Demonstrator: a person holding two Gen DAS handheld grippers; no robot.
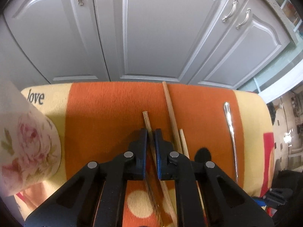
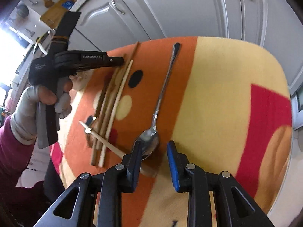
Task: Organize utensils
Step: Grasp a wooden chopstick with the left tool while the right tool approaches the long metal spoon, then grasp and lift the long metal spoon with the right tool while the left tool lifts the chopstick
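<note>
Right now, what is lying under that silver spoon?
The spoon lies on the patterned cloth, mostly over its orange stripe. The right tool, open, covers part of the bowl, so what is beneath that end stays hidden.

Wooden sticks: three in left wrist view – one (image 1: pixel 149 130) between blue pads, longer one (image 1: pixel 171 111) just right of it, short pale one (image 1: pixel 184 141) beside that.
Right wrist view: bundle of about four long sticks (image 2: pixel 111 102) lying side by side, exact count hard to tell; one more stick (image 2: pixel 106 143) lying crosswise over their near ends.
Metal spoon (image 2: pixel 161 98): one.
Floral cup (image 1: pixel 28 147): one.
Hand-held grippers: two – left (image 1: pixel 151 141), right (image 2: pixel 154 151).
Cloth-covered table (image 2: pixel 227 87): one.
</note>
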